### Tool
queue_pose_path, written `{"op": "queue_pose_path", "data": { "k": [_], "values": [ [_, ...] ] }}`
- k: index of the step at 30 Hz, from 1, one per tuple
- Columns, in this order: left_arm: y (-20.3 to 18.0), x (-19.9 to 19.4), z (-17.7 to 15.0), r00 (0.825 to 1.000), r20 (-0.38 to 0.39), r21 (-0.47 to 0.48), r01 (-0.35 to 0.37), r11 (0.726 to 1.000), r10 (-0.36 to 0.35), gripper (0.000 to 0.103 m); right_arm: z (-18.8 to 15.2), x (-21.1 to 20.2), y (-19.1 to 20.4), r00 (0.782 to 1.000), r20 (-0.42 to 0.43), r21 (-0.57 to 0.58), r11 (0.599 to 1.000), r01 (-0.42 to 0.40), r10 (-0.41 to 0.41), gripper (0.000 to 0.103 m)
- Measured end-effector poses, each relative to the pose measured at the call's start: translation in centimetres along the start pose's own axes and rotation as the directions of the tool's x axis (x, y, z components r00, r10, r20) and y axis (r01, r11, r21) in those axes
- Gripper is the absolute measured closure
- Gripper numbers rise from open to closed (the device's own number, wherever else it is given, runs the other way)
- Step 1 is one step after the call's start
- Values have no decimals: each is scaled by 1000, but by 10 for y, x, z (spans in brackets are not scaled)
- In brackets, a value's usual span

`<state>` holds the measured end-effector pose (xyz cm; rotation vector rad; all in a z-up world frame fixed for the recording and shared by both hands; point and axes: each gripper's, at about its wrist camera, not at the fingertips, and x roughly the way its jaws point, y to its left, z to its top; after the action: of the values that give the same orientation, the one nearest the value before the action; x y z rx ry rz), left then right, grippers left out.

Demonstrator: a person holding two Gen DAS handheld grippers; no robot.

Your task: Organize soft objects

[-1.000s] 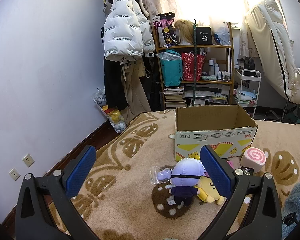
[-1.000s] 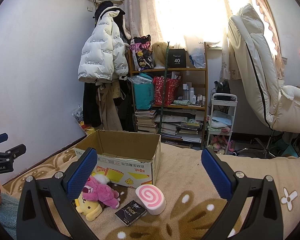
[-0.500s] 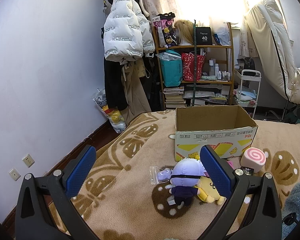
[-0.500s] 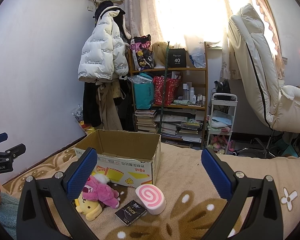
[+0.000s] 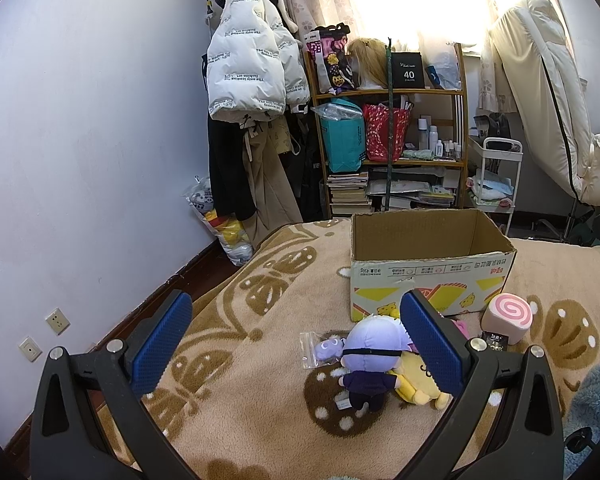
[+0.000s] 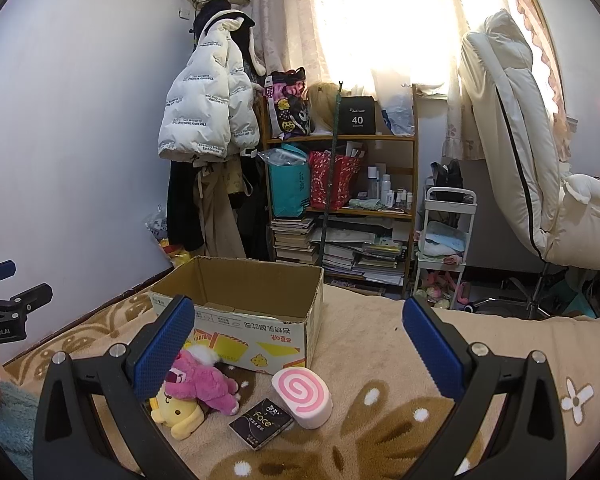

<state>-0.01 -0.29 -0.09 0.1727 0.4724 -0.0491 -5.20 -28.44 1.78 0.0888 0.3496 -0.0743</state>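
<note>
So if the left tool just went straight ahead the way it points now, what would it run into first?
Probably the blanket a little short of the purple-haired doll. The left tool is open and empty, and the doll lies toward its right finger, so it may be touched first; depth is hard to judge.

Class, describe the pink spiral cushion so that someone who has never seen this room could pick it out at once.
Start at the open cardboard box on the tan blanket. Toys lie before its printed front, and the pink spiral cushion sits at the end nearest the box's corner, beside a small black packet. Unlike the pink plush and yellow plush, it is a plain roll with a swirl face and no limbs.
</note>
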Motion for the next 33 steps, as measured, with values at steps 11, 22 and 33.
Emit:
{"op": "queue_pose_path", "data": {
  "k": [11,22,33],
  "values": [
    [2,1,-1,1000,-1,1,0,1000,0,1,0,0,0,1000,-2,-2,1000,0,0,0],
    [6,6,-6,1000,-9,5,-1,1000,1,1,0,1,1,1000,-3,-3,1000,1,-1,0],
    [6,6,-6,1000,-10,7,-2,1000,3,1,0,1,0,1000,-4,-4,1000,1,-1,0]
  ]
}}
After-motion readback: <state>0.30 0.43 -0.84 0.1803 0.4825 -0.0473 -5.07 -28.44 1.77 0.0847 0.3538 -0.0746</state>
